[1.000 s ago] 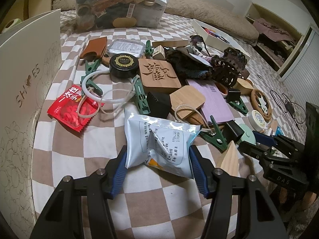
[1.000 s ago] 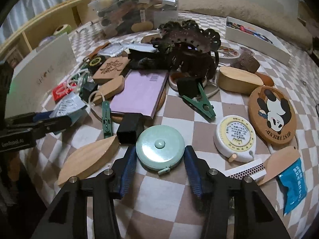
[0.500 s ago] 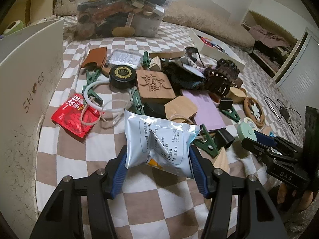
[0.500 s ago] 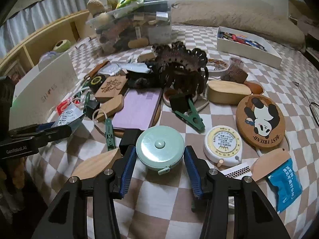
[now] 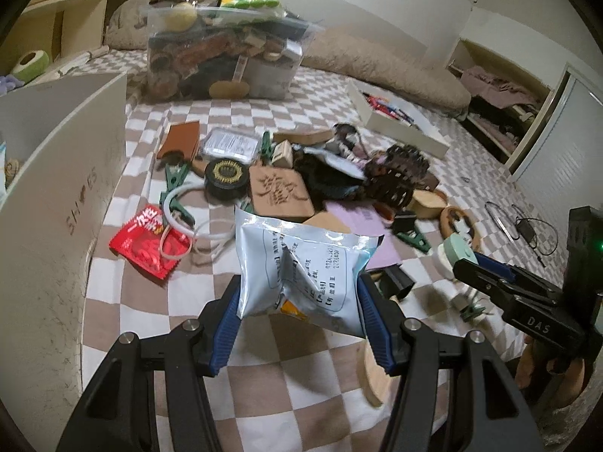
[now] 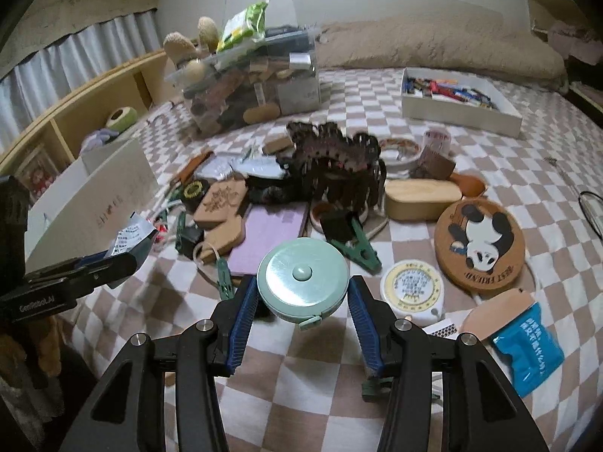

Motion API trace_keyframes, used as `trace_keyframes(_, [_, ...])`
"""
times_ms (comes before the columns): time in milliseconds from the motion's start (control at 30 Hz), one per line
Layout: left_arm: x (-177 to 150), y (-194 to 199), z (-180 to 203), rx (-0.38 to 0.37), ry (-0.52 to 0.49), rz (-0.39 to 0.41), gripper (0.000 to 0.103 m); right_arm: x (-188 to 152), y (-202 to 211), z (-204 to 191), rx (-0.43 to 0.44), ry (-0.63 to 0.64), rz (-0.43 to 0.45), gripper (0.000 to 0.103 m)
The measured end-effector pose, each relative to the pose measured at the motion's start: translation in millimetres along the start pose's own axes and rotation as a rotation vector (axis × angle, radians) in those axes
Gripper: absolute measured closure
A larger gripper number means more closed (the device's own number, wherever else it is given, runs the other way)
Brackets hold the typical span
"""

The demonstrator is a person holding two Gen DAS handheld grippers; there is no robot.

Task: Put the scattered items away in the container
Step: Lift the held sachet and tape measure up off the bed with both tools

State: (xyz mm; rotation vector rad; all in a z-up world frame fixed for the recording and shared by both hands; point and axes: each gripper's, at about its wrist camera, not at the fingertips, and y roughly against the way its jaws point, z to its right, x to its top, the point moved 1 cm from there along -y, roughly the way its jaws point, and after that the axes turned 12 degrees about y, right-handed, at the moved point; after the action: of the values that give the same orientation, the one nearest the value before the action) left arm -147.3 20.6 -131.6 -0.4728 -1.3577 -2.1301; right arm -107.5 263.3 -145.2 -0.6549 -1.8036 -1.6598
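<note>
Pale-blue foil packet (image 5: 305, 263) is clamped in my left gripper (image 5: 301, 320); my right gripper (image 6: 301, 312) clamps the round mint-green tape measure (image 6: 302, 282).

Brown-and-white checked bedspread (image 5: 150, 293). Pale blue foil sachet (image 5: 301, 267) with dark print. Mint-green round tape measure (image 6: 301, 278). Red packet (image 5: 149, 245) with white lettering. Black-and-white panda on round wooden coaster (image 6: 480, 243). Bright blue pouch (image 6: 527, 350). Lilac flat pad (image 6: 267, 235). Blue ribbed pads, black claw arms.
</note>
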Motion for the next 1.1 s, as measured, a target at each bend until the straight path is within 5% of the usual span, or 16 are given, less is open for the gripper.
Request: trace_keyframes(1100, [50.8,131.0,16.7,0.005,-0.04,0.251,0.044,73.3,99.6,-56.9,0.038,0.074,0.21,0.053])
